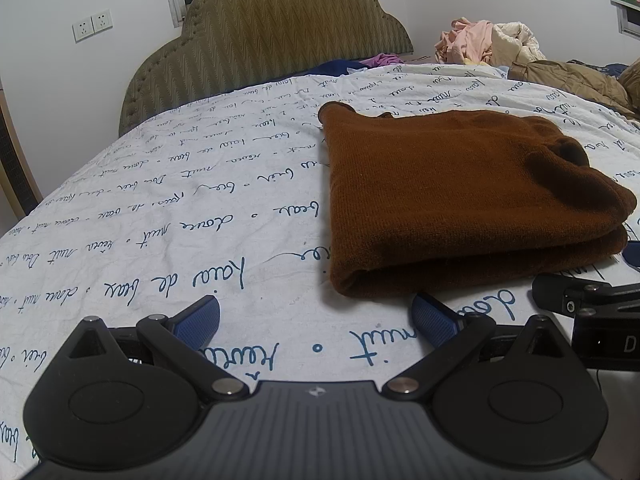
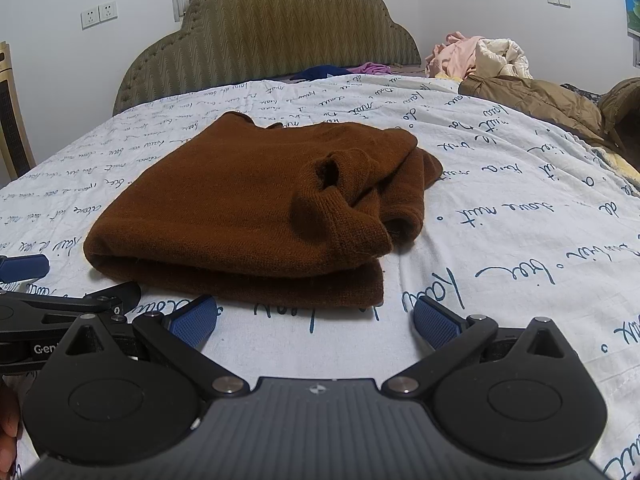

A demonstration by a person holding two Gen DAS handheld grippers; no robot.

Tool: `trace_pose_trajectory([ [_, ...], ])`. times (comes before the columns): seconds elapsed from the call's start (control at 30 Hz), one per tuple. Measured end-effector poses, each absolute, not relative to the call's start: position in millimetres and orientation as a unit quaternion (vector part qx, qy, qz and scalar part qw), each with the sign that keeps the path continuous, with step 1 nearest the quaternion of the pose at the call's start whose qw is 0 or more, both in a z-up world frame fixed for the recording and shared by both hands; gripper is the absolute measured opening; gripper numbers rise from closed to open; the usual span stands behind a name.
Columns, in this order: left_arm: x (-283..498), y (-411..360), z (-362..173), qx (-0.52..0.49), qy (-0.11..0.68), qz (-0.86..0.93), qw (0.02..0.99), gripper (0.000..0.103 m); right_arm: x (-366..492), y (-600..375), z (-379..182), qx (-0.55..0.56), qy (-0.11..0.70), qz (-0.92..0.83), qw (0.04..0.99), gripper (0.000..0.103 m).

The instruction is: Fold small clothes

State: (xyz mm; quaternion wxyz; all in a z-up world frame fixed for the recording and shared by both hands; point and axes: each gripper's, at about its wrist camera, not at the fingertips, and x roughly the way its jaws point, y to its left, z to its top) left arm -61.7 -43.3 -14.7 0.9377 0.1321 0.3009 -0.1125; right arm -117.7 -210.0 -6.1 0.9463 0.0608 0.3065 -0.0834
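A brown knitted garment [image 1: 452, 200] lies folded in layers on the white bedsheet with blue script [image 1: 160, 208]. In the right wrist view the same brown garment [image 2: 248, 208] shows a cuff opening on top and a looser bunch at its right side. My left gripper [image 1: 316, 320] is open just in front of the garment's near left corner, with nothing between its blue pads [image 1: 200, 320]. My right gripper [image 2: 316, 320] is open too, just short of the garment's near folded edge. Each gripper shows at the edge of the other's view.
A padded olive headboard [image 1: 264, 36] stands at the far end of the bed. A heap of pink and cream clothes [image 1: 488, 40] and a brown padded jacket [image 2: 540, 100] lie at the far right. Wall sockets [image 1: 92, 26] are on the left wall.
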Motion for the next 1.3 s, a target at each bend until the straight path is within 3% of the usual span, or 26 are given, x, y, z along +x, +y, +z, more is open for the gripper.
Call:
trace_pose_trajectory([
  [1.3, -61.5, -43.2, -14.8, 0.13, 0.303, -0.113, 0.937, 0.103, -116.1, -209.2, -6.6, 0.051, 0.312, -0.085, 0.945, 0.103],
])
